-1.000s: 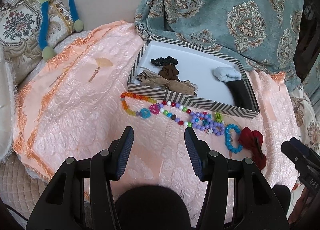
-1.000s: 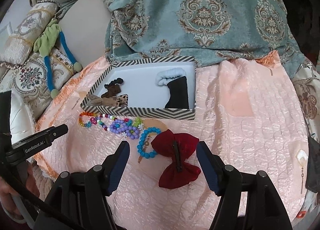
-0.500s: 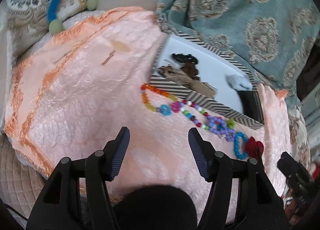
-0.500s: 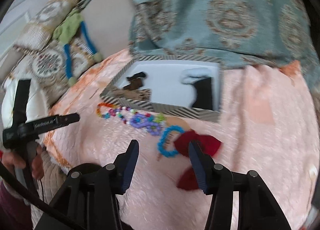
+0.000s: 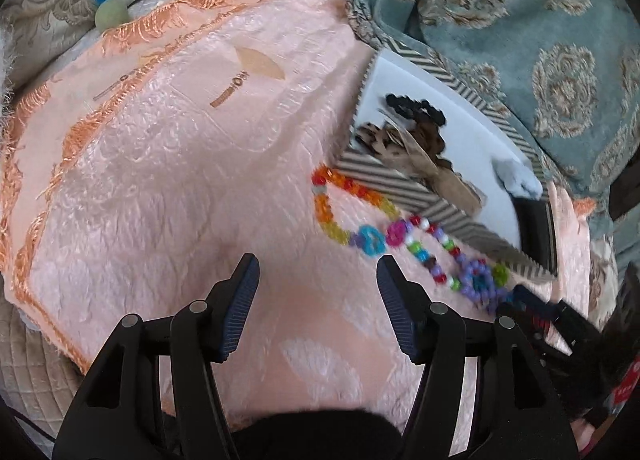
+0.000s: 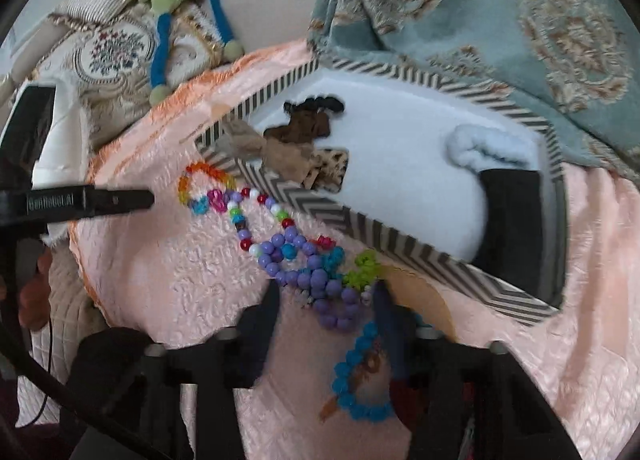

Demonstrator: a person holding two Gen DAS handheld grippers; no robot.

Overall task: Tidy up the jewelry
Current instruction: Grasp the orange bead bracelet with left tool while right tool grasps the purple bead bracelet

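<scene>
1. Closer now than a second ago, the right gripper [image 6: 326, 302] hangs low over the purple bead cluster [image 6: 320, 280], fingers spread either side.
2. Beaded strands [image 5: 360, 215] lie along the striped tray [image 6: 360, 219] edge.
3. Left gripper [image 5: 318, 300], spread and empty, hovers above bare pink bedspread [image 5: 160, 179].

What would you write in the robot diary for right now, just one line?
left hand-held gripper: open, empty | right hand-held gripper: open around purple bead bracelet | striped box: beside beads
</scene>
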